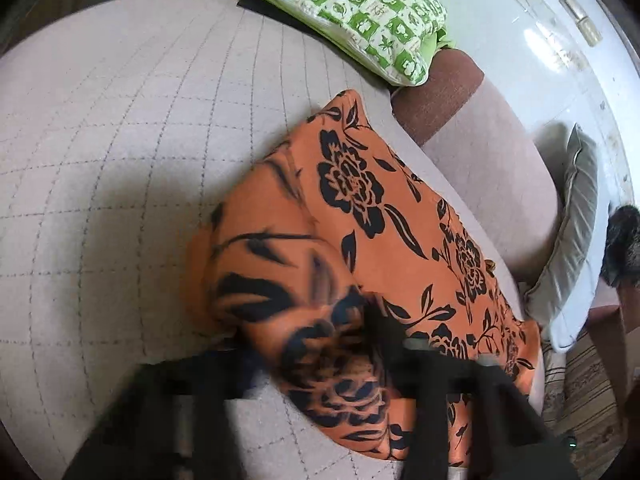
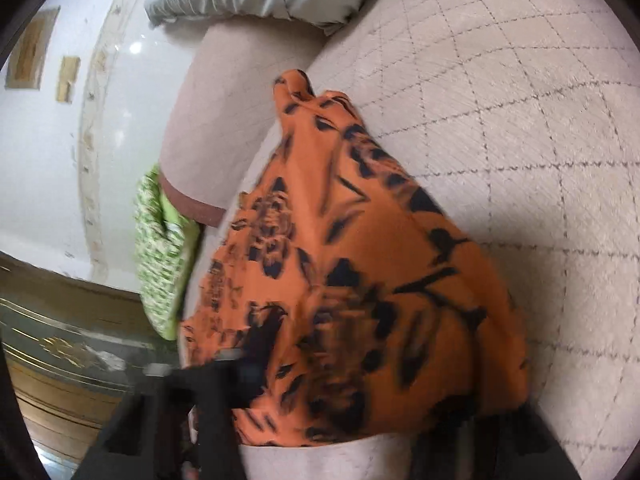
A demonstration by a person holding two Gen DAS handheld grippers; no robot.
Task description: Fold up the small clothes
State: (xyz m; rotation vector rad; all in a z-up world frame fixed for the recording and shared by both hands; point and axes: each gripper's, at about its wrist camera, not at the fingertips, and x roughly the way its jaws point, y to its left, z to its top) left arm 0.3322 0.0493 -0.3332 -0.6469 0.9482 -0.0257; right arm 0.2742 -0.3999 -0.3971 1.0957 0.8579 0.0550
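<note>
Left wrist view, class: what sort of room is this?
Probably a living room at home: a quilted beige sofa, a green patterned cushion and a grey cushion at its ends, with an orange flowered garment lying on the seat.
</note>
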